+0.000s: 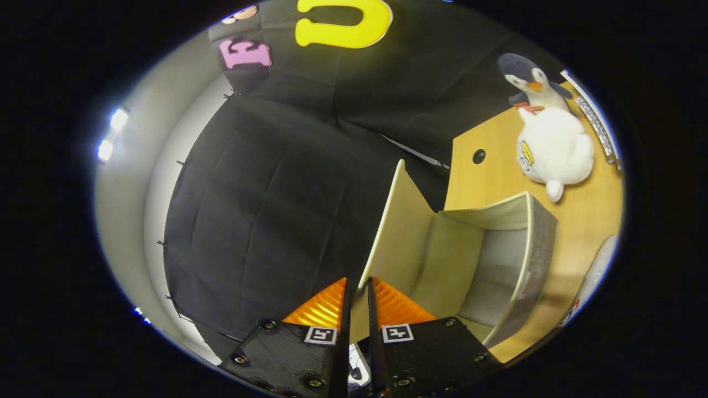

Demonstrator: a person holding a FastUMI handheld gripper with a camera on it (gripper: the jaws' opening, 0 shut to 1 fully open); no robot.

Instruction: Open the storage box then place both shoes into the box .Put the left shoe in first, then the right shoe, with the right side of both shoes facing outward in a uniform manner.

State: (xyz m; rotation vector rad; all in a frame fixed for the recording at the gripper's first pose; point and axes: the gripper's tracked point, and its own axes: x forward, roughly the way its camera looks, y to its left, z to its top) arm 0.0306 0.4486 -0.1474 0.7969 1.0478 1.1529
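The lid (395, 232) is pinched at its edge by the nearly closed gripper (358, 296); it should be swung fully clear of the box (531, 260).

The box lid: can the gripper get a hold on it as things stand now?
Probably yes. The gripper has its fingers nearly closed around the edge of the raised lid of the storage box; nothing stands between them. Whether both fingers press on it I cannot tell.
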